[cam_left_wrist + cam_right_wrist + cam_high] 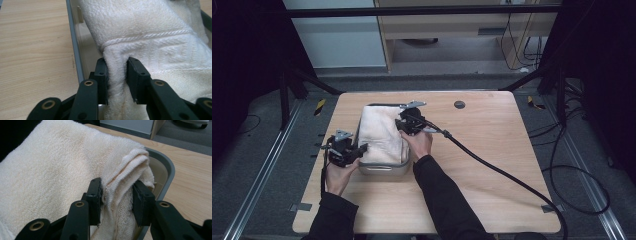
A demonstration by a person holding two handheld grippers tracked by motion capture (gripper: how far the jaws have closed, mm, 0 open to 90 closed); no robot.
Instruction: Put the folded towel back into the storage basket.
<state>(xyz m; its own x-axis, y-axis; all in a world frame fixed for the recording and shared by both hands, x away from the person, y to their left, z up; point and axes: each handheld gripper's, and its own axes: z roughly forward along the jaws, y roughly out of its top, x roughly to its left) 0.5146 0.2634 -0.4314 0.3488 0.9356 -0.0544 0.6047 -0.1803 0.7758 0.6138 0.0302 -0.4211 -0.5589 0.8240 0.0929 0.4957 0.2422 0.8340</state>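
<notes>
A cream towel (382,134) lies bunched in a grey tub (384,169) on the wooden worktop (492,165). The left gripper (117,75) has its jaws clenched on a fold at the towel's near left edge, and the right gripper (117,195) grips a thick bundle of layers at the far right corner (several plies, by the look of it). The step in hand seems to be taking hold of the towel at two points. Next, both hands probably need to lift together, evenly, so the cloth clears the rim without dragging the tub along.
</notes>
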